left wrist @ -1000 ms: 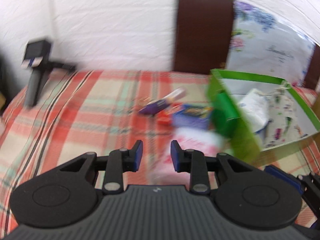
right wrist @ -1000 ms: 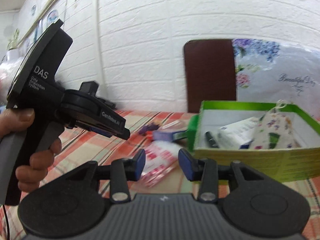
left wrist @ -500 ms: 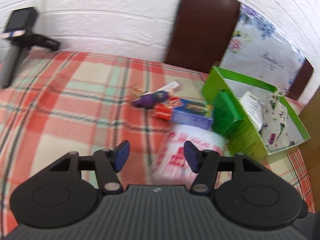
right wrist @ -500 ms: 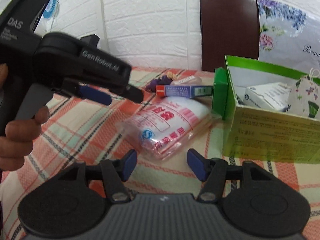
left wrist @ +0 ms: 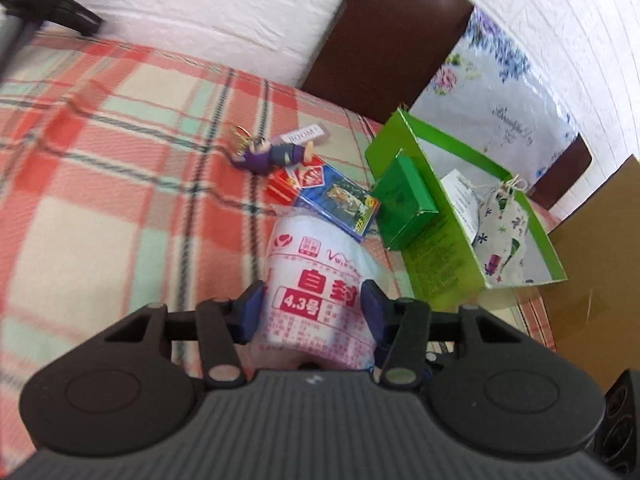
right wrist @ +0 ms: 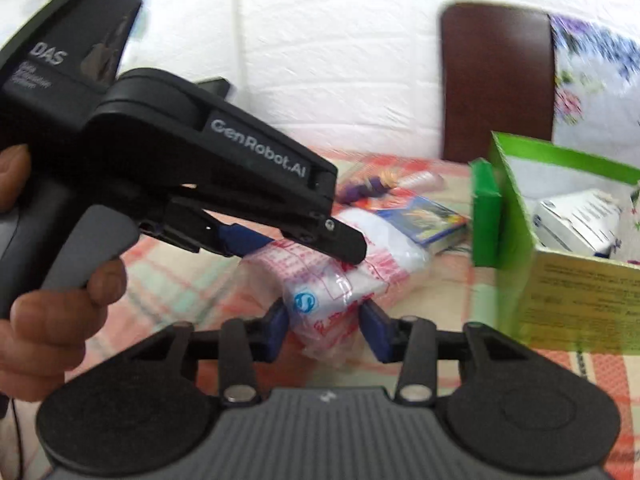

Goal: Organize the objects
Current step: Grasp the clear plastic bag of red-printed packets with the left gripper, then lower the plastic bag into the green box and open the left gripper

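A clear plastic pack of white bags with red print (left wrist: 320,280) lies on the plaid cloth, left of the green open box (left wrist: 448,248). My left gripper (left wrist: 311,311) is open with its fingers on either side of the pack's near end. My right gripper (right wrist: 326,326) is open too, straddling the pack's other end (right wrist: 332,292). The left gripper also shows in the right wrist view (right wrist: 296,240), pressed down on the pack. Beyond the pack lie a blue card box (left wrist: 338,202), a red box (left wrist: 282,184) and a purple figure (left wrist: 268,156).
The green box holds a printed drawstring pouch (left wrist: 502,236) and a white carton (right wrist: 576,224); a small green box (left wrist: 404,200) leans on its left wall. A brown chair back (left wrist: 380,40) and floral cushion (left wrist: 496,92) stand behind. A brown board (left wrist: 600,272) is at the right.
Both grippers have dropped and closed in on the plastic pack from opposite ends, and now each has its open fingers around it. The left gripper opened wider.
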Available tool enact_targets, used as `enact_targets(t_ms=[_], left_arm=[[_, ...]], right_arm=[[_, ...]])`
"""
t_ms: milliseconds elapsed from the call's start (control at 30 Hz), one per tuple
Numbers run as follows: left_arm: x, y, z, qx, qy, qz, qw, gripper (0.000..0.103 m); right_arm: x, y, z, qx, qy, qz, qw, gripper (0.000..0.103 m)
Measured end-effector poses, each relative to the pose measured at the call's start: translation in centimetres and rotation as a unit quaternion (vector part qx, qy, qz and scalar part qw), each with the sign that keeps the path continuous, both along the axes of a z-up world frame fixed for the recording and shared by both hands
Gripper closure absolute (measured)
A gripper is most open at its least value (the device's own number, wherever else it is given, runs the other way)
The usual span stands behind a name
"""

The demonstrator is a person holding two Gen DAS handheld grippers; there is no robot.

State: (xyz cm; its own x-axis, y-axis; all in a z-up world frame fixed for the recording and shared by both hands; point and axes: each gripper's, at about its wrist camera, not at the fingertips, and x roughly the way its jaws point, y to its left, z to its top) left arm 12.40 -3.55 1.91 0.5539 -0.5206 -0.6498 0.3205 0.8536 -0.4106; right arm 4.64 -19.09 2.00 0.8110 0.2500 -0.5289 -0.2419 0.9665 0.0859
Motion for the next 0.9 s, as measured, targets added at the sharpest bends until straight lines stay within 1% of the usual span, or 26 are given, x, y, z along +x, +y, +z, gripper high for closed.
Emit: enact_targets(t_ms=[100,200,300,400,500,600,667,733,900], left_arm=[[-2.2,1.6,1.0,-0.013,-0.016,0.030,0.9994,0.049],[-3.5,2.6,2.5,-0.027,-0.026,0.051,0.9980,0.049],[-4.0,2.2,4.5,-0.025,-0.051,0.052,0.9970,0.050],[-4.0,-0.2,6.2,-0.014,-0.080,0.036,0.9961,0.049],[-3.0,-3.4,7.6,-0.010,-0.100,0.005,0.9949,0.049],[-1.6,-7.4,8.2,-0.010,-0.119,-0.033,0.9923,0.049],[-0.8,-10.1,8.2,-0.010,-0.129,-0.054,0.9901,0.049],[0.4,-12.4,8.1,-0.008,-0.130,-0.068,0.9891,0.049],[2.9,-16.7,7.1,0.010,-0.117,-0.081,0.9898,0.049]], right_arm=[[-1.7,0.9,0.9,0.000,-0.025,0.027,0.999,0.065],[-3.2,1.5,2.0,-0.006,-0.056,0.047,0.997,0.066],[-4.4,1.4,3.2,-0.011,-0.092,0.049,0.994,0.066],[-4.9,-0.2,4.4,0.002,-0.117,0.031,0.993,0.066],[-4.8,-2.7,5.2,0.001,-0.141,0.001,0.990,0.066],[-4.4,-6.1,5.8,-0.002,-0.158,-0.041,0.987,0.066],[-3.7,-8.6,6.0,0.000,-0.160,-0.068,0.985,0.066],[-2.8,-10.8,5.9,-0.002,-0.157,-0.090,0.983,0.066],[0.7,-14.0,5.3,-0.007,-0.136,-0.117,0.984,0.065]])
